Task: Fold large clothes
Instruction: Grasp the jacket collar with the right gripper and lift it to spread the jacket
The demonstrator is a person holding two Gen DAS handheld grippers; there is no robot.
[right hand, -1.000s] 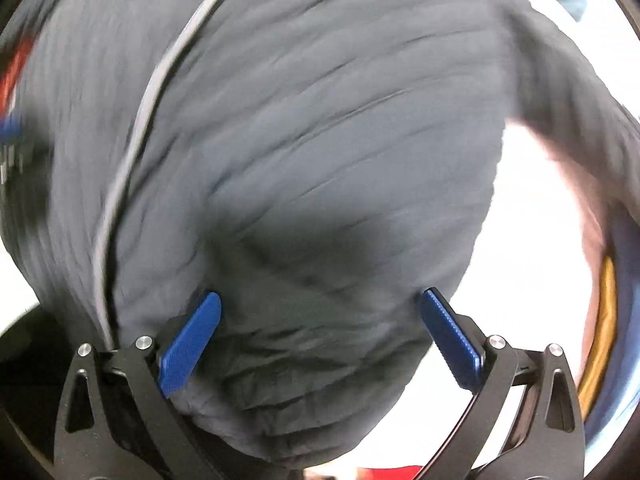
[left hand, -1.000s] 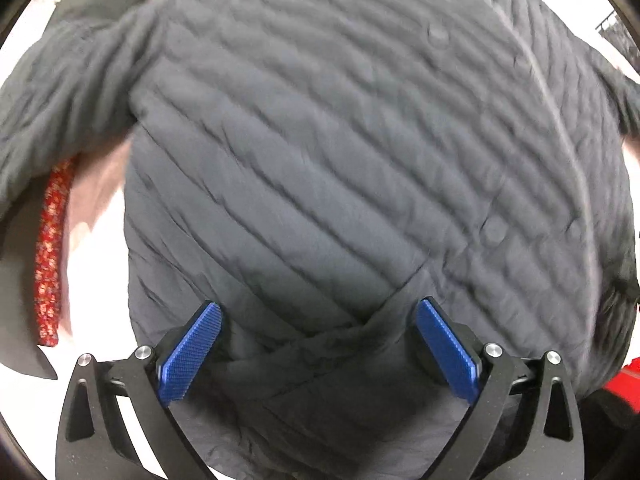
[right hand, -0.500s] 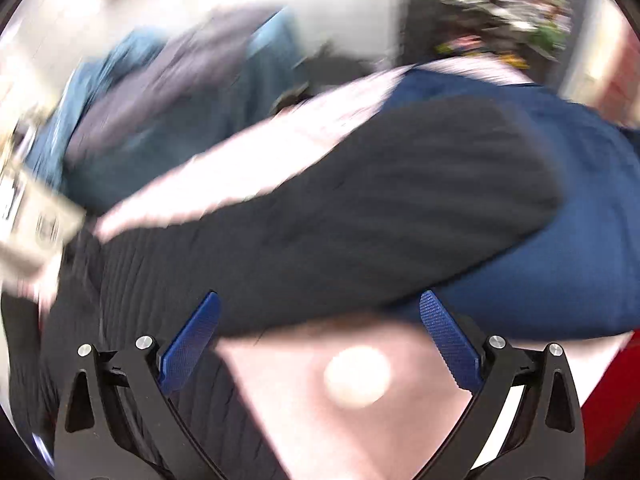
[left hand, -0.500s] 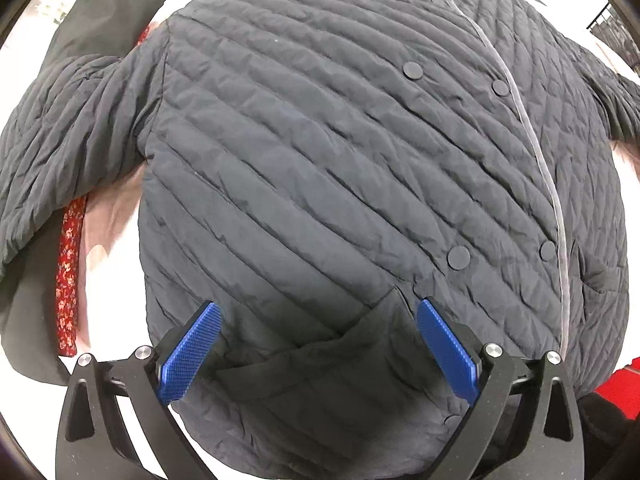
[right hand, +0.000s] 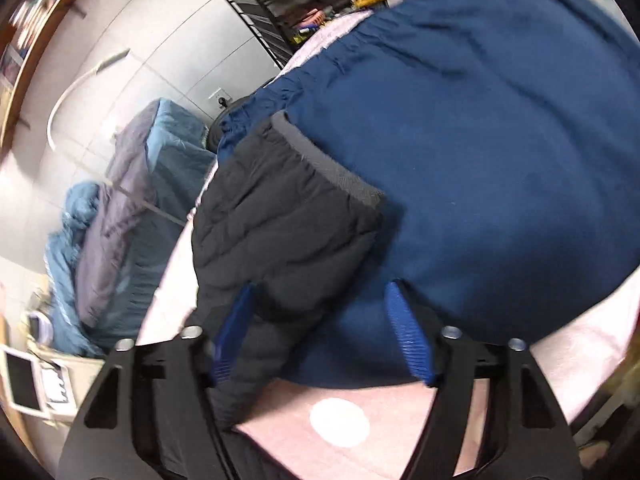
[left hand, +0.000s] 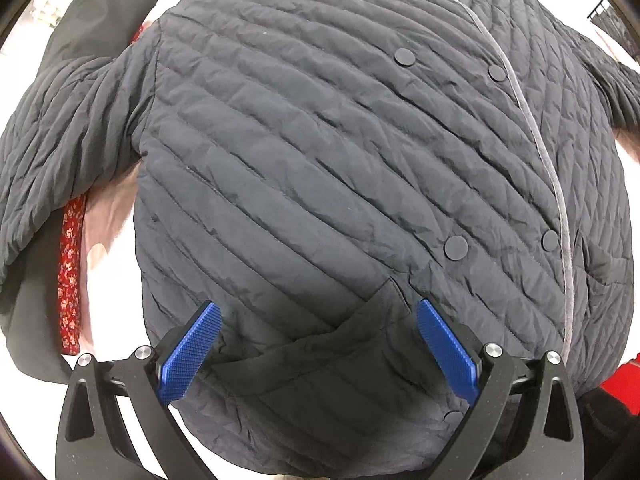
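A dark grey quilted jacket (left hand: 320, 152) lies spread flat, front up, with round snap buttons and a pale placket edge. My left gripper (left hand: 320, 340) is open above its lower hem by a pocket flap, holding nothing. In the right wrist view one jacket sleeve (right hand: 280, 232) with a grey cuff lies over a blue garment. My right gripper (right hand: 320, 320) is open, its fingers straddling the sleeve, not closed on it.
A black garment with a red patterned strip (left hand: 68, 264) lies left of the jacket. A large blue garment (right hand: 480, 160) covers the pink surface (right hand: 360, 440). Beyond the edge stand a blue and purple bedding pile (right hand: 120, 220), a black rack (right hand: 272, 32) and a white wall.
My right gripper swung off the jacket body to the sleeve end and its fingers have drawn closer. My left gripper lifted back slightly, showing more of the jacket.
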